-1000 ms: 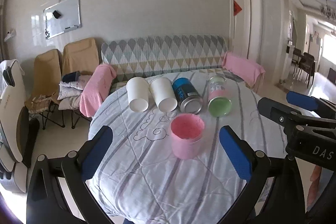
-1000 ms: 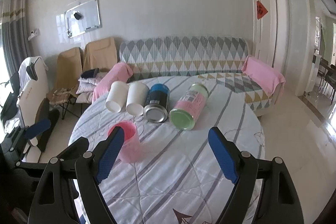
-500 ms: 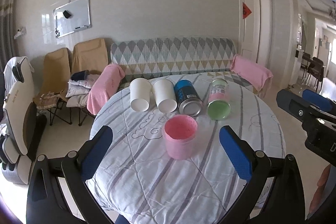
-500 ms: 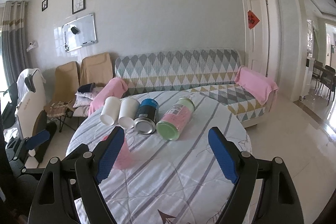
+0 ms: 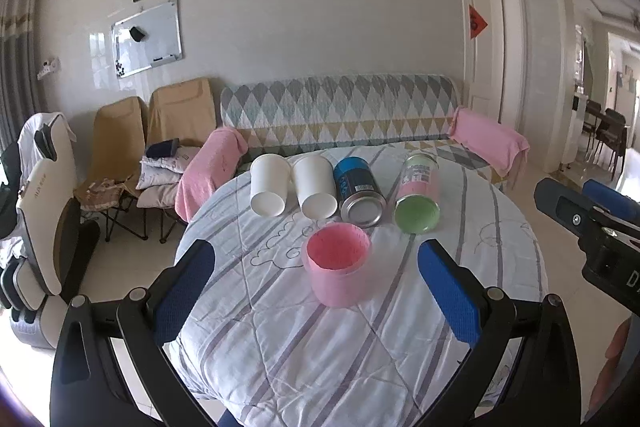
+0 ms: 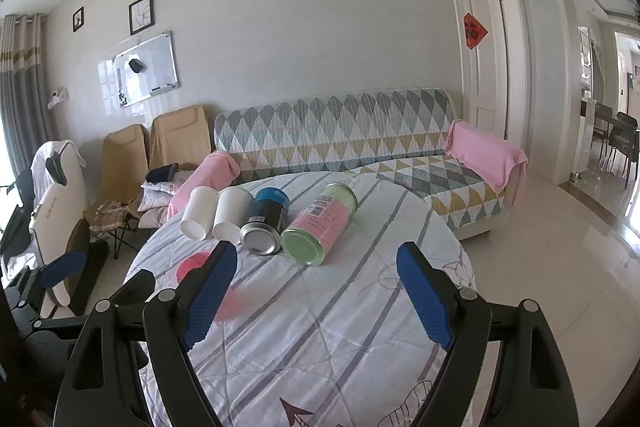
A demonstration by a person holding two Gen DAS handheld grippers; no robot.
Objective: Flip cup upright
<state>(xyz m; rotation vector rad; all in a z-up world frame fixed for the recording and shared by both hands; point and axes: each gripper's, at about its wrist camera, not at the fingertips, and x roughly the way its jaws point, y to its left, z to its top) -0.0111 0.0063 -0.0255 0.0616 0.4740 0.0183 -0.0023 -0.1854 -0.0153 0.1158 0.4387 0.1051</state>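
Left claw [image 5: 316, 291]: spread wide, holding nothing, hanging just short of the pink cup.
Right claw [image 6: 316, 301]: also spread wide and empty, aimed at the middle of the table [image 6: 320, 339] (its left finger hides most of the pink cup in that view).
Pink cup [image 5: 338, 273]: standing mouth-up on the quilted cloth, nearest of the things; a careless sweep of a finger could tip it back over.
White cups [image 5: 270, 189] [image 5: 316, 191]: lying on their sides, touching, bases toward the claws; being round and light, either may roll off when nudged, or drag its neighbour along.
Blue can [image 5: 360, 195]: on its side just beside the second cup, likely to roll if bumped.
Green-lidded jar [image 5: 418, 193]: on its side, slightly apart; heavier, and a risk near the table edge.
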